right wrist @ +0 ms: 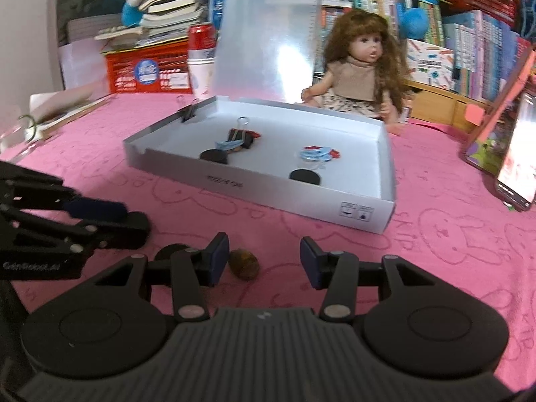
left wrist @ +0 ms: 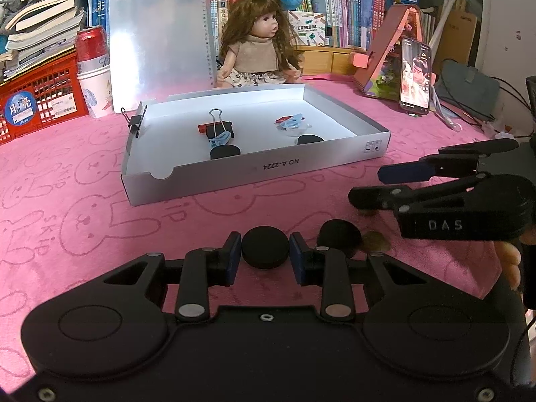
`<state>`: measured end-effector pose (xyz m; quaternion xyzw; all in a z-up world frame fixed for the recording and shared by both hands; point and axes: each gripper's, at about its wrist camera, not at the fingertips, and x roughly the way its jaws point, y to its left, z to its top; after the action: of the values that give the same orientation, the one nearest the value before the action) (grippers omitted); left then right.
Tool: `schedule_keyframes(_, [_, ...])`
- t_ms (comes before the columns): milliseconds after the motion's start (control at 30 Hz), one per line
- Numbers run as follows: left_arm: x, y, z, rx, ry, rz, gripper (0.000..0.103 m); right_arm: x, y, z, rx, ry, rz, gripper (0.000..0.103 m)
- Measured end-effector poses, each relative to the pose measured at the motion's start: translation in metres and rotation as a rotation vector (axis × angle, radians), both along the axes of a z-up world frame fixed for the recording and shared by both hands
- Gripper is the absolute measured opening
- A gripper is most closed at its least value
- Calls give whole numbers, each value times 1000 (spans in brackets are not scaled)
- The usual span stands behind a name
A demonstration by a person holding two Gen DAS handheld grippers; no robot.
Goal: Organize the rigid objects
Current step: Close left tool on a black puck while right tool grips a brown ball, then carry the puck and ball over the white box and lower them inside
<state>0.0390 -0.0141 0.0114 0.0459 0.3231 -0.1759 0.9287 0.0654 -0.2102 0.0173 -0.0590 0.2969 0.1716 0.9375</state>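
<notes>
On the pink cloth, my left gripper [left wrist: 265,258] is shut on a flat black disc [left wrist: 264,248], its blue pads against both sides. Just to the right lie a second black disc [left wrist: 338,236] and a small brown nut-like lump [left wrist: 375,243]. My right gripper [left wrist: 365,184] reaches in from the right above them. In the right wrist view it [right wrist: 264,261] stands open, with the brown lump [right wrist: 243,264] lying beside its left pad, untouched. The left gripper [right wrist: 134,219] shows at the left. The white box [left wrist: 254,171] holds two black discs [left wrist: 225,151], binder clips [left wrist: 219,127] and blue pieces [left wrist: 289,122].
A doll [left wrist: 258,53] and an upright clipboard [left wrist: 160,40] stand behind the box. At the far left are a red crate [left wrist: 37,100], a red can [left wrist: 91,47] and paper cups. A phone [left wrist: 415,77] leans on a stand at the right, with books along the back.
</notes>
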Motion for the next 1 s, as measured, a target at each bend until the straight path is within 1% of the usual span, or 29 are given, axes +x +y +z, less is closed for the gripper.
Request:
schedule_keyframes(267, [2,1,0,-2,6,6,30,0,1,-4,4,16,20,55])
schedule_keyframes(433, [3,1,0,-3,5,12,30,-1,3,-5,6,32,37,40])
schedule_keyframes(600, [3,2,0,-3,5,15,30,-2,4,-6,5,44,42,32])
schedule_keyframes(700, [4,2,0,-4,2,18,30,-2,3,-5,3,44,44,24])
schedule_keyframes(1000, [7,3,5,-16,-1,30,30,1,-1,1,25,37,15,24])
